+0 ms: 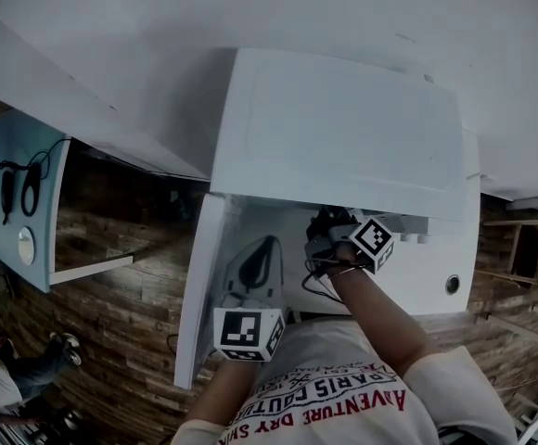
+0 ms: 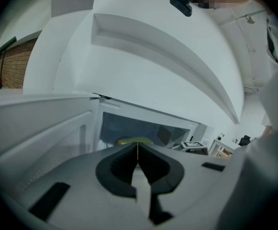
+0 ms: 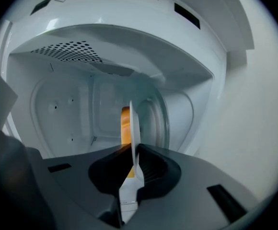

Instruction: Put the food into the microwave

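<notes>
There is one white microwave [image 1: 343, 128], and its single door [image 1: 199, 286] is swung open to the left in the head view. Two grippers are at work. The right gripper [image 3: 133, 150] reaches inside the cavity with its jaws clamped on the rim of one white plate [image 3: 134, 128]. In the right gripper view the plate is seen edge-on. The plate carries one piece of orange food [image 3: 125, 126] on its upper face, so the food is already inside the microwave, still held on the plate. One round glass turntable [image 3: 162, 121] lies on the other side of the plate. Whether the plate touches it cannot be told. One wall of the cavity has a patch of small perforations [image 3: 72, 49]. The left gripper [image 2: 137, 150] sits just outside the opening, beside the open door, with its jaws closed together to a thin slit. A small yellow-green shape [image 2: 135, 141] shows just beyond its tips, too unclear to identify. Past it, the left gripper view looks into the cavity, where the right gripper's marker cube [image 2: 192, 145] is visible.
</notes>
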{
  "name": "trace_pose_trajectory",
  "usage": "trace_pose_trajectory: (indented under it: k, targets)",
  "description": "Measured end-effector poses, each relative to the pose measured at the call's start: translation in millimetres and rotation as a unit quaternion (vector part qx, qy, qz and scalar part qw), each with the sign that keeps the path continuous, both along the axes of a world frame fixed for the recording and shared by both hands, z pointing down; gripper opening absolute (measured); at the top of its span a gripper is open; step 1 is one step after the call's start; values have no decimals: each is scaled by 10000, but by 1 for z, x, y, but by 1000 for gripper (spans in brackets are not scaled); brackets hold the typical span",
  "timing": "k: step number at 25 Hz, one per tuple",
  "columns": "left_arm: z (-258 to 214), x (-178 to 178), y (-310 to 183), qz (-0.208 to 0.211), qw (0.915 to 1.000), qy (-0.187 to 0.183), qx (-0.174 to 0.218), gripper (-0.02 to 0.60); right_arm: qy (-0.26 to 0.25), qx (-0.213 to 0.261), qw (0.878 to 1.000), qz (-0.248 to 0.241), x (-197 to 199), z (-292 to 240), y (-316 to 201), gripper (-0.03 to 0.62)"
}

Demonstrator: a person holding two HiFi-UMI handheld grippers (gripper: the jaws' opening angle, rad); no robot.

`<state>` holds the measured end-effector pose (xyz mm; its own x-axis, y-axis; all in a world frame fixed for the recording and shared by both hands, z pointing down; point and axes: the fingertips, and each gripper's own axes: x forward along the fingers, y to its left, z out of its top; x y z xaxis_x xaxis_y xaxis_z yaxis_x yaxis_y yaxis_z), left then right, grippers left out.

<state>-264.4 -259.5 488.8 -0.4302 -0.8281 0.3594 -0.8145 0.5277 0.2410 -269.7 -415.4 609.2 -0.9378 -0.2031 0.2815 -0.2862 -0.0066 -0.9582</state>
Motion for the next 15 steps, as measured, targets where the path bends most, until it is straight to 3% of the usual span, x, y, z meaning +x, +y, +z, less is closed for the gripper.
trace_pose_trajectory:
  k: [4,7,9,12,15]
  targets:
    - [-1,3,-4,124,9999,44,28,8,18,71,9999,-107,-1,-2,1,38]
    - [0,6,-6,238,9996,109,57,8,219,384,9985,-337,0,-2,6,49]
    - [-2,9,-9,357,9992,153,101,8,327,728,9950,-605,0,-7,11,111]
    - [-5,15,-11,509,9985,162,147,8,429,1284,9842,-1138,-4,-16,20,222]
    - [-8,16,-10,564,9981,166,189,8,625,1748,9618,-2011,-5,-16,33,255]
